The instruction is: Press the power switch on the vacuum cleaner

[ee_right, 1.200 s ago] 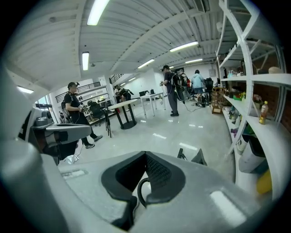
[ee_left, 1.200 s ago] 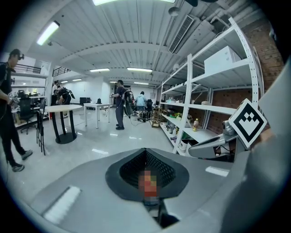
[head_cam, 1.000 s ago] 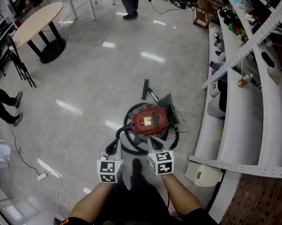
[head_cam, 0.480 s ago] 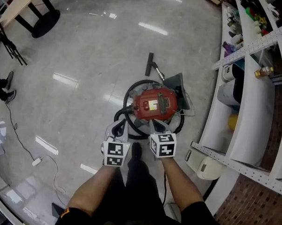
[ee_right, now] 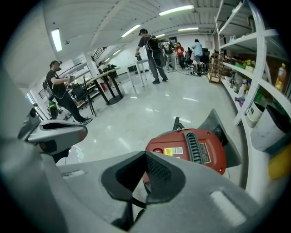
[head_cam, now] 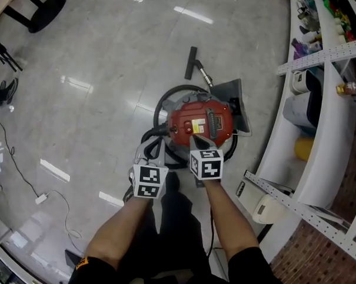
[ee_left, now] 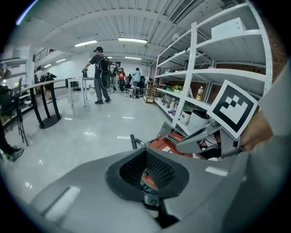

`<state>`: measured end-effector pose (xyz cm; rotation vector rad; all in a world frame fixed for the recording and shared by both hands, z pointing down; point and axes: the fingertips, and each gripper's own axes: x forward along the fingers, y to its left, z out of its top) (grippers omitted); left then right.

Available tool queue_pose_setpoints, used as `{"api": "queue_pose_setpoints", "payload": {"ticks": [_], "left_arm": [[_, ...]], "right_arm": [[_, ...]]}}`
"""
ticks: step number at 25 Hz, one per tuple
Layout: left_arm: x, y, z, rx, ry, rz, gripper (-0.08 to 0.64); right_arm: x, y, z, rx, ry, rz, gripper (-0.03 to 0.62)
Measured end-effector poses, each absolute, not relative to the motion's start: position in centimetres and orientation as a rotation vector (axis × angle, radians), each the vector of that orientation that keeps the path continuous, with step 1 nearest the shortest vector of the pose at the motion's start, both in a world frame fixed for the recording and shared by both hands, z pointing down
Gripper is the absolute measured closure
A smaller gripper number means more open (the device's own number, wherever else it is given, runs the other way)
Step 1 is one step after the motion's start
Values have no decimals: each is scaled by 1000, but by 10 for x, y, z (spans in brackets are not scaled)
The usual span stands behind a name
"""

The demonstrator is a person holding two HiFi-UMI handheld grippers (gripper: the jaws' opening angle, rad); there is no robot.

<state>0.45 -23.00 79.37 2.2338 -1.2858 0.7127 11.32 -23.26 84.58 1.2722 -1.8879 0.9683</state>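
Pressed together tip to tip with nothing held on the left gripper (ee_left: 146,154), and just the same on the right gripper (ee_right: 145,157). Held side by side at the near edge of the red vacuum cleaner (head_cam: 201,123), the right one over its near rim and the left one just off its near-left side, with no contact to be made out. Standing on the glossy grey floor (head_cam: 99,58) inside a loop of black hose (head_cam: 160,108), with a round red button (ee_right: 157,150) at the near-left of its top, a black nozzle (head_cam: 190,53) beyond its far side and white shelving (head_cam: 322,133) close along its right.
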Motion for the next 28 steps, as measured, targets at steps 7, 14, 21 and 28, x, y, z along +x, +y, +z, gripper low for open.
{"api": "queue_pose_setpoints", "payload": {"ticks": [7,14,21,28], "left_arm": [[-3,-244,834,2199,-1244,741,545],[-5,-249,852,2183,-1197,759,545],[-4,-254,854,2185,-1158,771,545],[-1,-256,851,2196,-1132,759,545]], "right_arm": [[113,-246,896,1228,-1786,1004,601],[114,-251,924,1188,-1715,1024,601],[114,-246,937,1139,-1657,1039,601],[118,-239,948,1127,-1603,1041,600]]}}
